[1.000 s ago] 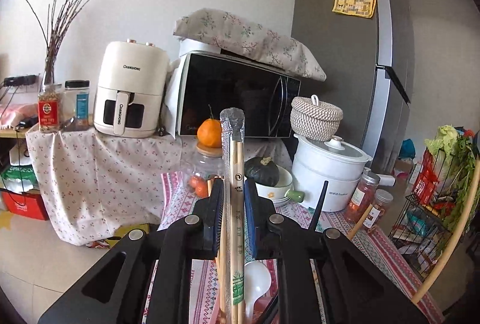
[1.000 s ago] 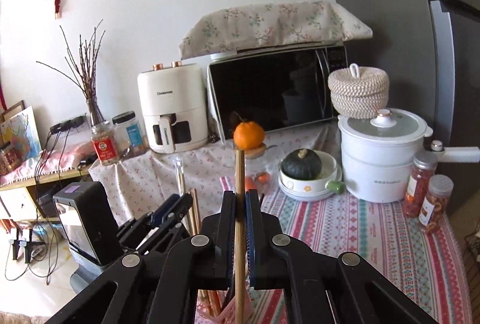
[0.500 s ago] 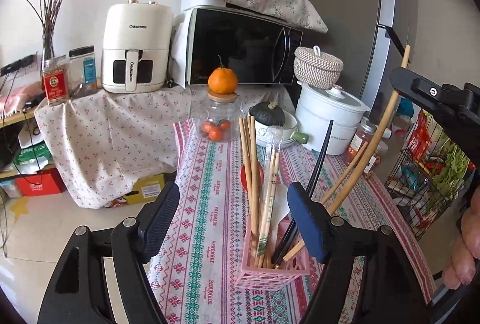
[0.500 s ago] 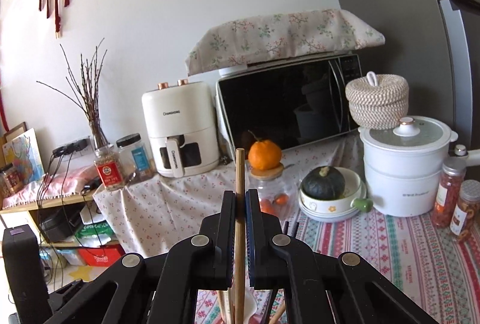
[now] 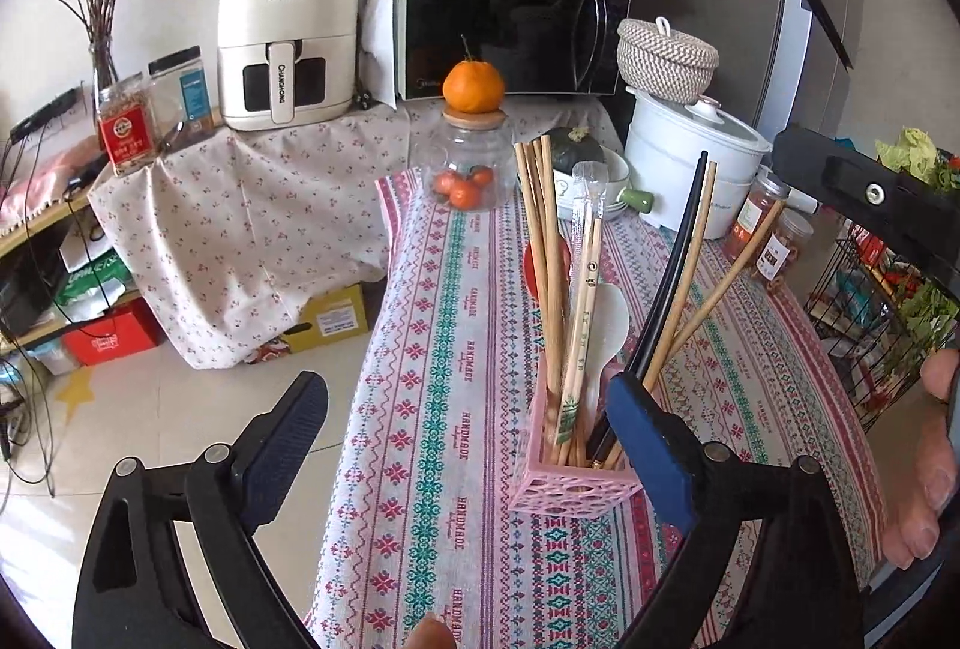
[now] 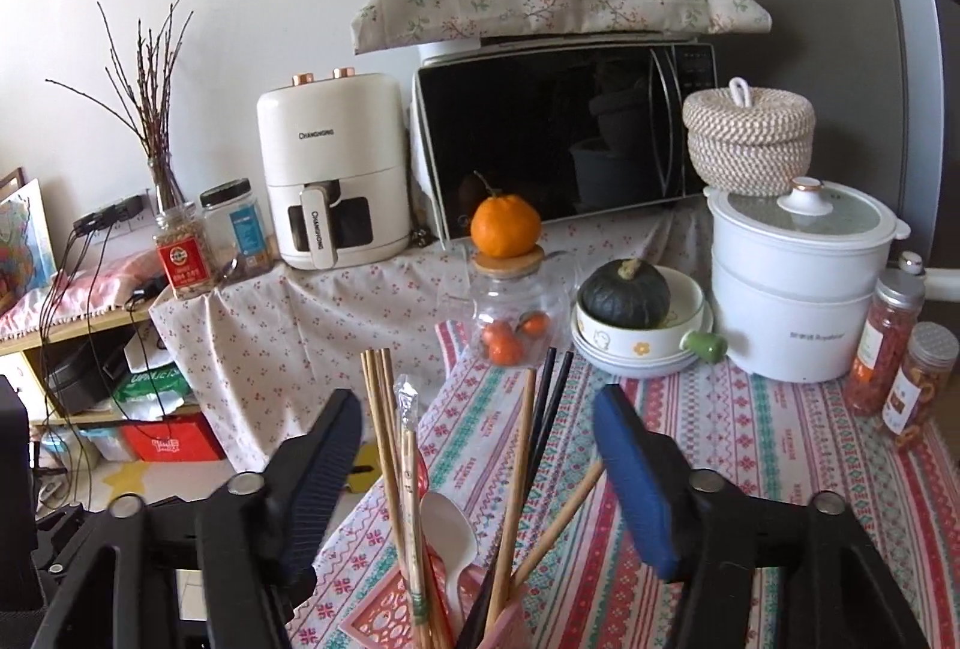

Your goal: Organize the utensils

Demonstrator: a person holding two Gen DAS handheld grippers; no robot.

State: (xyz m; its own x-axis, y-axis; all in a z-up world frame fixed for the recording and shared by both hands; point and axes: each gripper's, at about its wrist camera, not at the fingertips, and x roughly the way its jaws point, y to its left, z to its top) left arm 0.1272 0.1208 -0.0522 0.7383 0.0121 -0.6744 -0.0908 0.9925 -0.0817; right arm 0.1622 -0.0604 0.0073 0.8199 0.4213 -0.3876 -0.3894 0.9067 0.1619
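A pink lattice holder point(image 5: 570, 481) stands on the patterned tablecloth point(image 5: 444, 349). It holds wooden chopsticks point(image 5: 540, 241), a wrapped pair point(image 5: 585, 289), a white spoon point(image 5: 615, 313) and black chopsticks point(image 5: 678, 271). My left gripper point(image 5: 468, 436) hovers just short of the holder, its jaws opening wide with nothing between the pads. My right gripper point(image 6: 480, 469) is above the holder point(image 6: 384, 613), jaws opening. The chopstick tops point(image 6: 519, 469) rise between its fingers, touching neither pad. The right gripper's body point(image 5: 870, 205) and a hand point(image 5: 930, 469) show at the left view's right edge.
Behind the holder are a glass jar point(image 5: 465, 169) topped by an orange, a bowl with a dark squash point(image 6: 627, 295), a white pot point(image 6: 798, 283) and spice jars point(image 6: 888, 331). A wire basket point(image 5: 882, 325) of vegetables stands right. The table's left edge drops to the floor point(image 5: 180, 409).
Both grippers have let go and opened: the left released the wrapped chopsticks, the right its wooden chopstick, and both now stand in the pink holder. The left view tilted down.
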